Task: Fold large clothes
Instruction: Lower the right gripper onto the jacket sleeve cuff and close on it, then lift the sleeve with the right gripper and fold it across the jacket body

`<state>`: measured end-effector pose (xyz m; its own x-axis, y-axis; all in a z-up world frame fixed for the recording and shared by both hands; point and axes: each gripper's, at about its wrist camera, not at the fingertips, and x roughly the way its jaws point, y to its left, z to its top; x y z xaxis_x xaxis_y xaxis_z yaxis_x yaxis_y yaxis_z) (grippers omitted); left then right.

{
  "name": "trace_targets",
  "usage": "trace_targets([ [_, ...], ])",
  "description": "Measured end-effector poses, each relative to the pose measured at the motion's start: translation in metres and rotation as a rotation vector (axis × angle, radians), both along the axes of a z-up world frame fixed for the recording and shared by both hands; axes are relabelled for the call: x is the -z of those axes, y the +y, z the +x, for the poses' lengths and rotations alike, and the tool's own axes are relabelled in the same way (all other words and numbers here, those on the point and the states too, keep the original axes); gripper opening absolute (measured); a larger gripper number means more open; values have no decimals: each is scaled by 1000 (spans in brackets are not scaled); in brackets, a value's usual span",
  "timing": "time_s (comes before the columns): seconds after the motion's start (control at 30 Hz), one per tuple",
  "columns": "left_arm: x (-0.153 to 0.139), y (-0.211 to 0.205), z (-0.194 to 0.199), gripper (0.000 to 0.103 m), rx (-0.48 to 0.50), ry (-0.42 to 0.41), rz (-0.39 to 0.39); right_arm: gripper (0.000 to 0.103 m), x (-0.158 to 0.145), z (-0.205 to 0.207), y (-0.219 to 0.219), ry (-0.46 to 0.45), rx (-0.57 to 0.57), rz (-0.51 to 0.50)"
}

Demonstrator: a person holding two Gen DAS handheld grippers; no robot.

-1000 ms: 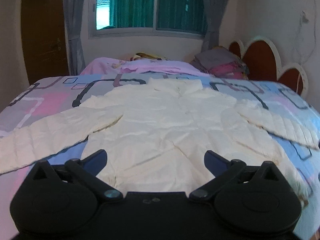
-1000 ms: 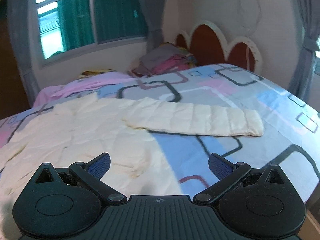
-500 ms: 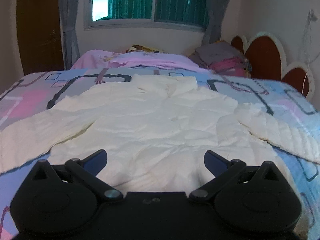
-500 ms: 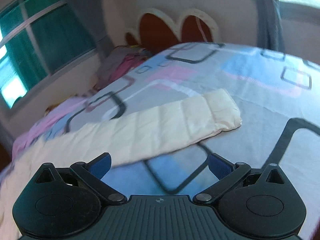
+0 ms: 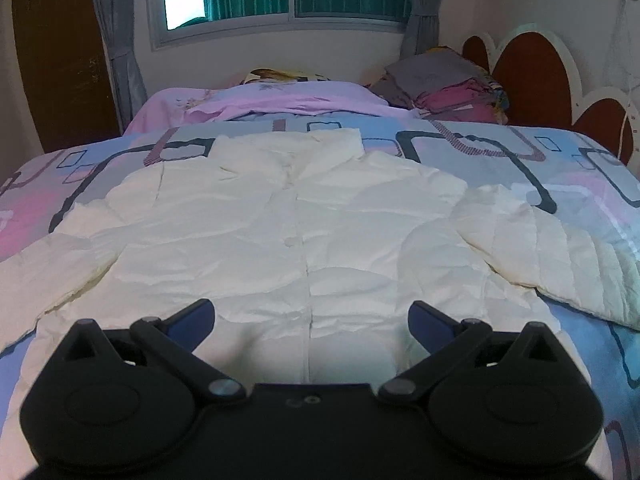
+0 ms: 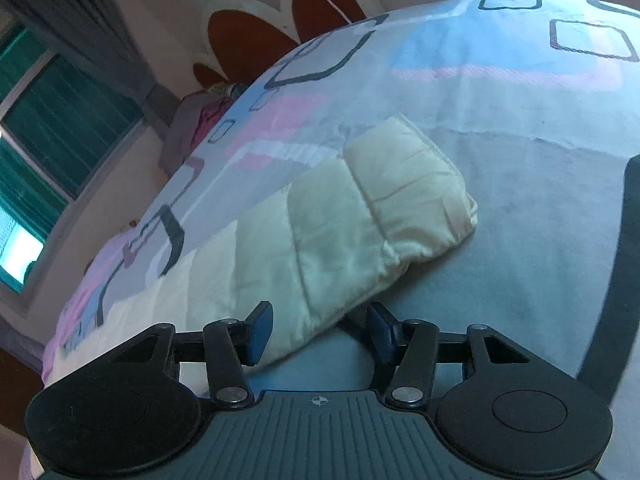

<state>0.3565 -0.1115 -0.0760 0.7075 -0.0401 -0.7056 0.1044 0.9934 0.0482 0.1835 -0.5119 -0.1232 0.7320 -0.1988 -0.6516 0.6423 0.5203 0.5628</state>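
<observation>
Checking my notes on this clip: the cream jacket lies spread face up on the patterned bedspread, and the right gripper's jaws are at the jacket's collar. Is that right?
Not quite. The right gripper is at the sleeve, near its cuff end, not the collar; its jaws are closing with the sleeve's edge between them, as the right wrist view shows. The cream jacket does lie spread face up on the patterned bedspread.

Our left gripper (image 5: 311,314) and right gripper (image 6: 318,330) have black rounded bodies, silver screws and blue finger pads (image 6: 260,330).
</observation>
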Motion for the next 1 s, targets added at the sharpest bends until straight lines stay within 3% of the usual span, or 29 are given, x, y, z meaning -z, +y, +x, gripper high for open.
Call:
trace_targets([
  [0.13,-4,2,4,103,-34,0,6,49,0,11,-11,6,16,-19],
  [0.17,-5,3,5,103,-44,0,8,31,-1,15,-12,19,14,-33],
  [0.2,-6,4,5,103,-53,-1,11,21,-2,18,-13,39,11,-48],
  [0.3,-6,11,5,103,-70,9,28,12,-6,23,-13,51,18,-81],
  [0.43,-5,22,4,103,-93,15,52,9,-29,34,4,32,-44,-200],
  [0.63,-9,41,6,103,-79,-14,20,9,-68,69,61,-20,-207,-352],
  [0.87,-9,84,11,99,-32,-43,-37,9,-97,118,177,-83,-474,-445],
  [1.0,-5,117,16,99,-24,-16,-94,9,-95,148,252,-93,-623,-464],
])
